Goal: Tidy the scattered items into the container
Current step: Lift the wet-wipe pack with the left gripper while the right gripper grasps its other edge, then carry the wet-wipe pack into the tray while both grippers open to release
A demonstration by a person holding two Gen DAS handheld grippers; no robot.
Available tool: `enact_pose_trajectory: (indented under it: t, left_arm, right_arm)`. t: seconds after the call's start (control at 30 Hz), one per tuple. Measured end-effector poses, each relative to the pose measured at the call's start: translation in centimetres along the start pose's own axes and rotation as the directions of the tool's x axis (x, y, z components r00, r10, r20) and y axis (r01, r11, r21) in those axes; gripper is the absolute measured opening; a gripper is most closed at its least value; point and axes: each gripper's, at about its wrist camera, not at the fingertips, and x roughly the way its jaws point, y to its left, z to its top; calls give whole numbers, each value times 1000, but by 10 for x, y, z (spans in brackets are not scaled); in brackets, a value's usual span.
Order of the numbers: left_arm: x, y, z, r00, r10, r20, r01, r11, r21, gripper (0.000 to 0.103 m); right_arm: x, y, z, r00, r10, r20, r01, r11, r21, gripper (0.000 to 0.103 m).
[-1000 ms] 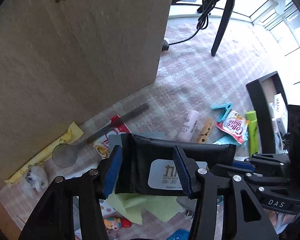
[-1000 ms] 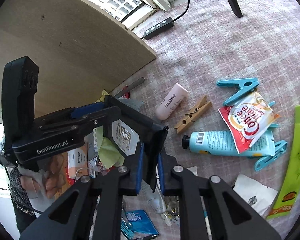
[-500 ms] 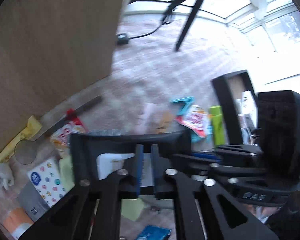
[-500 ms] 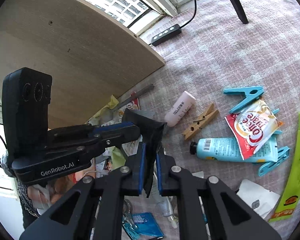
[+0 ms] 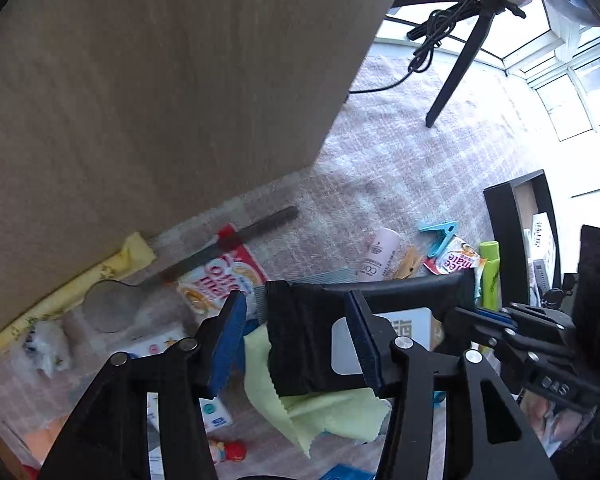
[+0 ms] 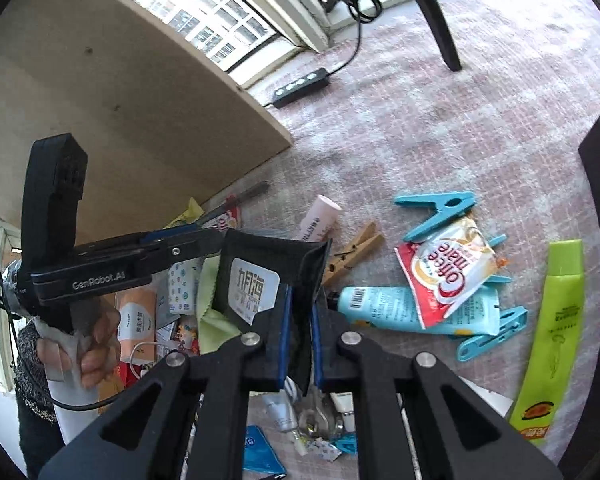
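Two tools on one black foil snack pack (image 5: 304,340), lifted above scattered clutter on pink checked carpet (image 5: 400,160).

Left to right: left tool (image 5: 296,340) spread wide, jaws just reopened, blue pads flanking pack's left end without pressing. Pack's long axis running sideways from there toward right tool (image 6: 300,334), clamped tight on pack's right end, sole grip now. Further right, black open-topped box container (image 5: 504,220) at carpet's edge, past teal plastic clothespin (image 6: 436,212), red-and-white coffee creamer sachet (image 6: 448,268) and lime green tube (image 6: 556,320). Right hand nearer container, so likely carry rightward by right tool alone, floppy free end possibly drooping.
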Motion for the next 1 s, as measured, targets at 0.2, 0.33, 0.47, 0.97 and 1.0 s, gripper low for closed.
enact_pose_trajectory:
  t: [0.2,0.33,0.47,0.97,1.0]
  left_arm:
    - [16,-6,3,999,-18,-43,20,999,27,50]
    - [20,-10,2,998,-40,-44,42,998,38,55]
    - [20,-12,-1,996,-76,-47,77,996,33,54]
    - [-34,-59,-3,995,-85,43,80,991,110,41]
    - [-37,-66,-3,995,-83,48,77,989,123,41]
  right_arm:
    - [11,-28,-2,999,31,-19,-29,997,76,9]
    - [12,-28,-1,999,29,-18,-28,997,76,9]
    - [16,-31,1,998,60,-24,-57,993,102,9]
    - [-22,-20,-1,989,144,34,-147,983,111,9]
    - [-27,-20,-1,988,147,46,-152,982,111,9]
